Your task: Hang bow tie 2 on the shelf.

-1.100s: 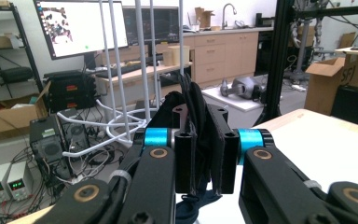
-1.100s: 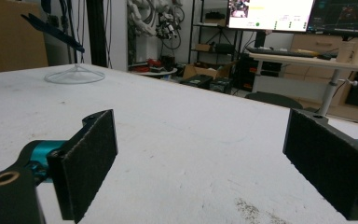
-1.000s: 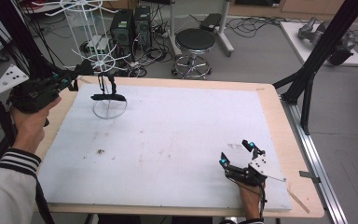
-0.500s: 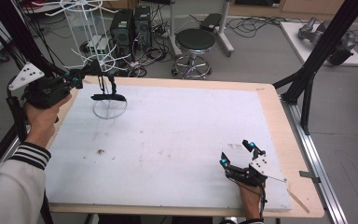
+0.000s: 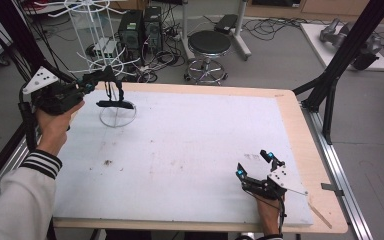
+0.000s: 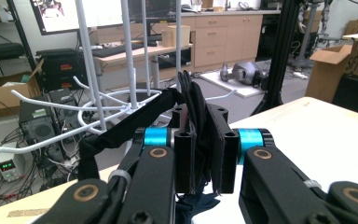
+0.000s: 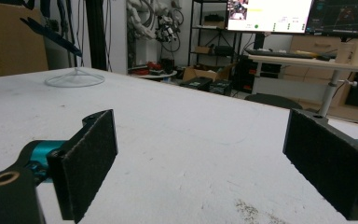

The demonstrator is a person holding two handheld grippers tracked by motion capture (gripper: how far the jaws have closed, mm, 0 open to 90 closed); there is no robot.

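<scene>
My left gripper (image 6: 200,161) has its jaws clamped on a black strap (image 6: 121,128), a dark fabric band pinched between the pads; from above I see that strap (image 5: 115,104) hanging just ahead of the gripper (image 5: 97,82), over the round wire base (image 5: 117,116) of the white wire rack (image 6: 130,60) at the table's far left corner; what the strap belongs to I cannot make out, and its lower end is cut off below the jaws; the rack's top is cropped; one strap, one rack, two grippers; my right gripper (image 7: 214,158) rests near the white table (image 5: 190,145) edge, jaws wide apart, nothing between them; one cardboard box (image 6: 331,65) right of the left gripper bears letters reading "SF".
</scene>
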